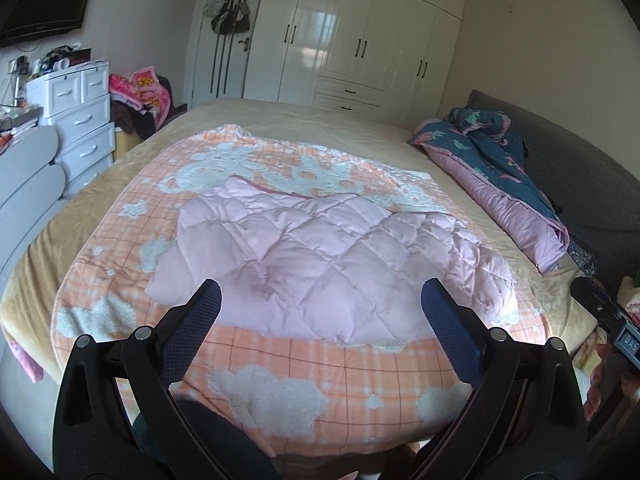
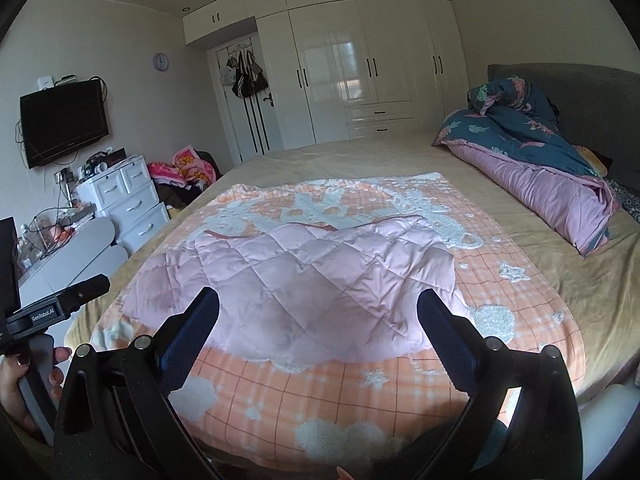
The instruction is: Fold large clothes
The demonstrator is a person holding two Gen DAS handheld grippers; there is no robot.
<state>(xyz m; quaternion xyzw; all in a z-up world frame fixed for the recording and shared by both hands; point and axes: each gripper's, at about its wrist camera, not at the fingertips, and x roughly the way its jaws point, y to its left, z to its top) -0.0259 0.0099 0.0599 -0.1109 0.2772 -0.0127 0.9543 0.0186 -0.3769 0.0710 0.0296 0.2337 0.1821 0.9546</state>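
Left wrist view: left gripper (image 1: 322,300) held above the near edge of the bed (image 1: 352,124), jaws wide apart, nothing between them. Pink quilted jacket (image 1: 320,256) lies flat on the orange checked blanket (image 1: 304,368), roughly centred, just beyond the fingertips; no contact. Dark pink trim shows along its far edge. The right gripper's body shows at the right frame edge.

Right wrist view: right gripper (image 2: 318,300) likewise above the near bed edge, jaws wide apart and empty. Jacket (image 2: 304,272) spread on the blanket (image 2: 332,392), its near hem just past the fingertips, not touched. A hand (image 2: 28,392) holding the left gripper's handle shows at lower left.

Surroundings: rolled blue floral and pink duvet (image 2: 540,160) against the grey headboard (image 2: 592,96), well apart from the jacket. White wardrobe (image 2: 360,72) on the far wall; white drawers (image 2: 128,200) and wall TV (image 2: 64,120) at left.
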